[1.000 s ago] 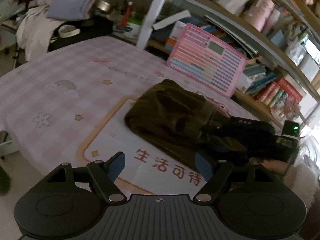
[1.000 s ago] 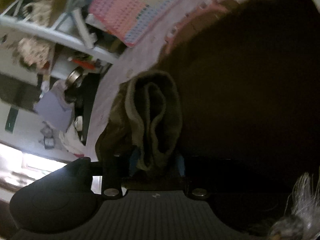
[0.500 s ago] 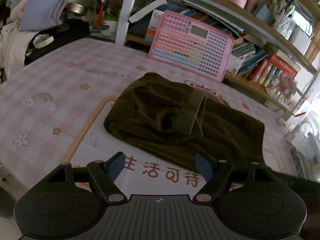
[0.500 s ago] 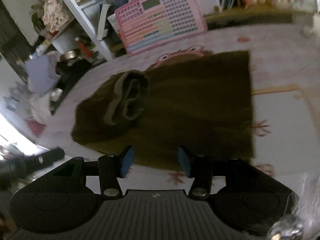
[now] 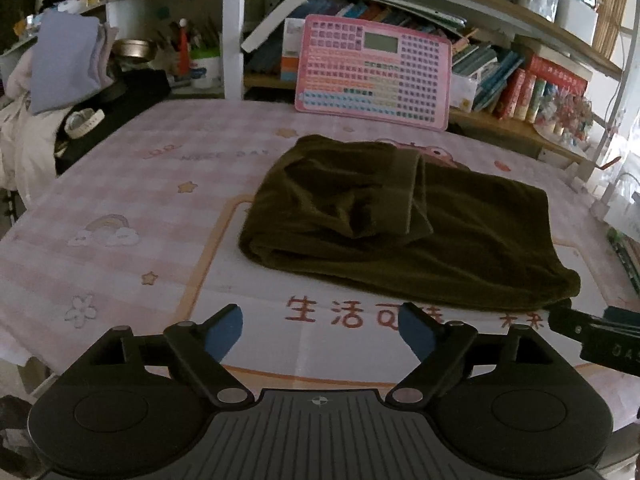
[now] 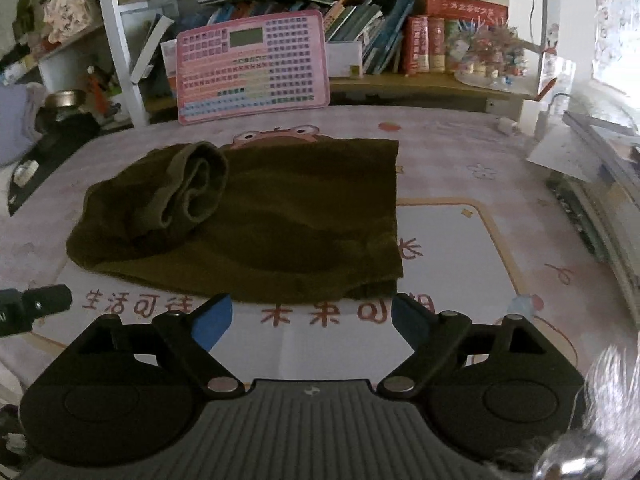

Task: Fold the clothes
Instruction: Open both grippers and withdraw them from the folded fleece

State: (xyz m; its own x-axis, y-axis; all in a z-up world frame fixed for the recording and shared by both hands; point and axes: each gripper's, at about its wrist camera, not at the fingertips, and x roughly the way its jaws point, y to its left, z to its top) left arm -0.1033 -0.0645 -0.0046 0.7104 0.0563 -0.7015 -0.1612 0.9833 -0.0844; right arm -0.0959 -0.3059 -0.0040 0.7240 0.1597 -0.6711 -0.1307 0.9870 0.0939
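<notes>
A dark olive garment (image 5: 404,224) lies folded on the pink checked tablecloth (image 5: 120,200), its ribbed cuff (image 6: 192,188) laid back on top of its left part. In the left wrist view my left gripper (image 5: 320,328) hovers short of the garment's near edge, its jaws opening with nothing between them. My right gripper (image 6: 312,316) hangs just before the garment's (image 6: 272,216) near hem, jaws opening wide, nothing between the blue pads. Each gripper's tip shows at the edge of the other's view.
A pink keyboard toy (image 5: 372,72) leans against the shelves at the table's back. Books (image 6: 400,40) fill the shelf behind. A pile of clothes (image 5: 60,64) and a black object sit at the far left. Papers and a box (image 6: 580,140) crowd the right edge.
My right gripper let go of the cuff, pulled back toward the near edge and spread its jaws. The cuff now rests on the garment. The left gripper rolled level and opened slightly.
</notes>
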